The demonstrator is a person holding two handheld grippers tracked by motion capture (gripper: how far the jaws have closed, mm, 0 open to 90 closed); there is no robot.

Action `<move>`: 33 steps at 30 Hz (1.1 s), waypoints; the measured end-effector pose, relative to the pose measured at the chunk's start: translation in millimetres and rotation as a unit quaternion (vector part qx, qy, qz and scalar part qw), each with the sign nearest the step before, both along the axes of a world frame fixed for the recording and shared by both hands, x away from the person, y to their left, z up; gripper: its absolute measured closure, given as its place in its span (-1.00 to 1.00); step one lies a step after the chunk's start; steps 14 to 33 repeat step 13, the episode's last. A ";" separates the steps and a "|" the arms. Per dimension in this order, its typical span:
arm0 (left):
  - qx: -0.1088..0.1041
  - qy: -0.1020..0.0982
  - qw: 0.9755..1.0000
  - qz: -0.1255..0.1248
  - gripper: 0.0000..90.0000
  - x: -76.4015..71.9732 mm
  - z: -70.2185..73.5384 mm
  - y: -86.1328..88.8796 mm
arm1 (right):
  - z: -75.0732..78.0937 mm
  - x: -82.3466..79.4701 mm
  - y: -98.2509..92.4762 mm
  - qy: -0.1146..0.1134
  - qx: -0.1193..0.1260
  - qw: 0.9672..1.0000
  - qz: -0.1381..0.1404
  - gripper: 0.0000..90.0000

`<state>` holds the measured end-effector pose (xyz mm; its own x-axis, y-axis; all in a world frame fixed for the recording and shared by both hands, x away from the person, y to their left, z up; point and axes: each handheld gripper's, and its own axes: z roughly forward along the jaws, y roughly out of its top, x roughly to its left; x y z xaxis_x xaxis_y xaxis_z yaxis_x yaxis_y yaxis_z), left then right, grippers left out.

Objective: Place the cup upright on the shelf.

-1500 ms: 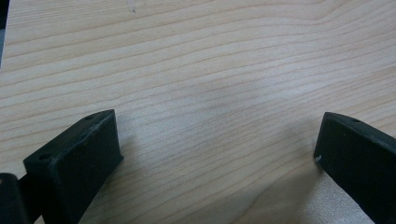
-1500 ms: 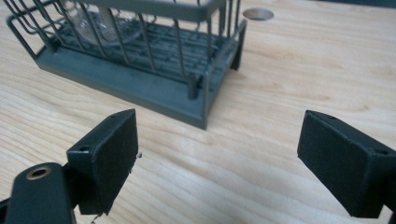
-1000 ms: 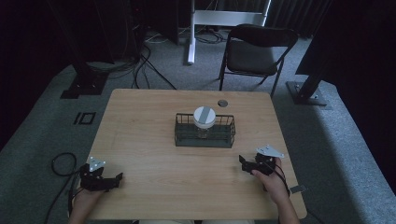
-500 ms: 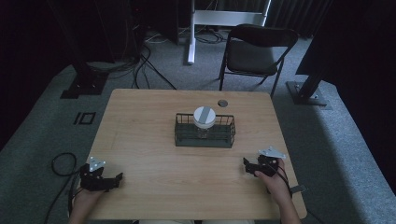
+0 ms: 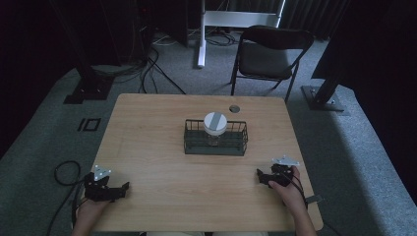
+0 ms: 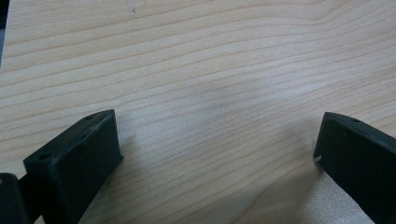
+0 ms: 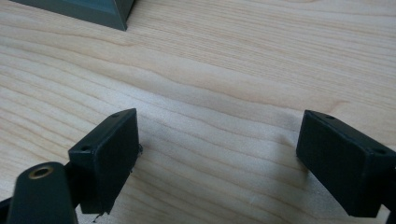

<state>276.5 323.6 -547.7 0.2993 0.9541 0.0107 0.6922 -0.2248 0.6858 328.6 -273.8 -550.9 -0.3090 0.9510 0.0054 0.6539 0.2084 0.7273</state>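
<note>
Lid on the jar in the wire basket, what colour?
White with a grey stripe across it, on the jar's lid in the dark wire basket; clearest in the high view.

Recording lab or studio: dark curtains and stand bases around the wooden table (image 5: 162, 147), floor cables and folding chair (image 5: 269, 54) behind it.

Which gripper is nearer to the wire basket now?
Right. The right gripper sits just right of and below the wire basket; the left gripper rests far off at the table's near-left corner.
</note>
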 end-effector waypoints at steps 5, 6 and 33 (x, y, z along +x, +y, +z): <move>0.000 0.000 1.000 0.000 -0.99 0.0 0.0 0.0 | -0.1 0.6 -0.6 0.002 0.003 1.000 0.000 -0.72; 0.000 0.000 1.000 0.000 -0.99 0.0 0.0 0.0 | -0.1 0.7 -0.7 0.002 0.003 1.000 0.000 -0.72; 0.000 0.000 1.000 0.000 -0.99 0.0 0.1 0.0 | -0.1 0.9 -0.7 0.002 0.002 1.000 0.001 -0.73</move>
